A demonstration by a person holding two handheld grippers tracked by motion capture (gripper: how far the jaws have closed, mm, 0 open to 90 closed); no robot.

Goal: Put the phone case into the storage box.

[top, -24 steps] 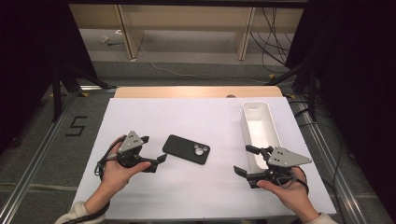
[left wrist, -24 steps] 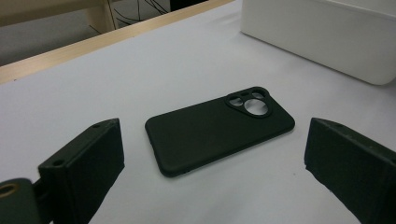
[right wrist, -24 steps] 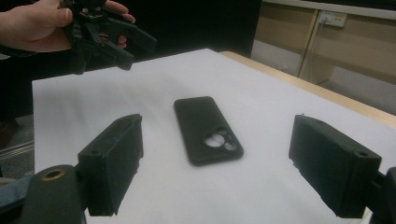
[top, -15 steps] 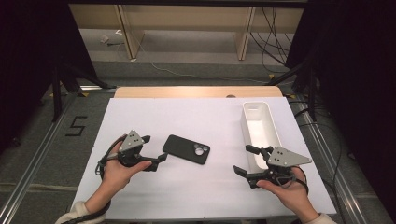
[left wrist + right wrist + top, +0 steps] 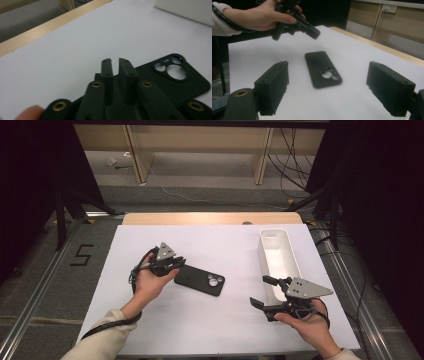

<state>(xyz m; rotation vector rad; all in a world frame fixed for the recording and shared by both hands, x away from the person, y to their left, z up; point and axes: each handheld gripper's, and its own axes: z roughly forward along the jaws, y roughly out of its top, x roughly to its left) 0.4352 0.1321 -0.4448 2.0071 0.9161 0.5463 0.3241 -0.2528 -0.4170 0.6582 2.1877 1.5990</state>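
A black phone case (image 5: pixel 200 280) lies flat in the middle of the white table, camera cutouts toward the right. My left gripper (image 5: pixel 180 262) hovers over the case's left end, jaws together with just a thin slit and nothing in them. In the left gripper view the case (image 5: pixel 175 82) lies right of and beneath the left gripper (image 5: pixel 114 61). My right gripper (image 5: pixel 259 291) rests open at the front right, pointing left at the case. In the right gripper view the case (image 5: pixel 322 67) lies between and beyond the wide-spread jaws of the right gripper (image 5: pixel 329 82); the left gripper (image 5: pixel 313 32) hangs above its far end.
A long white bin (image 5: pixel 266 260) stands at the right of the table, just behind the right gripper, and nothing shows inside it. A wooden strip (image 5: pixel 210 218) runs along the table's far edge. Cables and shelving sit on the floor beyond.
My left hand has carried its gripper right and away from me, from the table's left side to above the case's left end. The right gripper and the case have stayed put.
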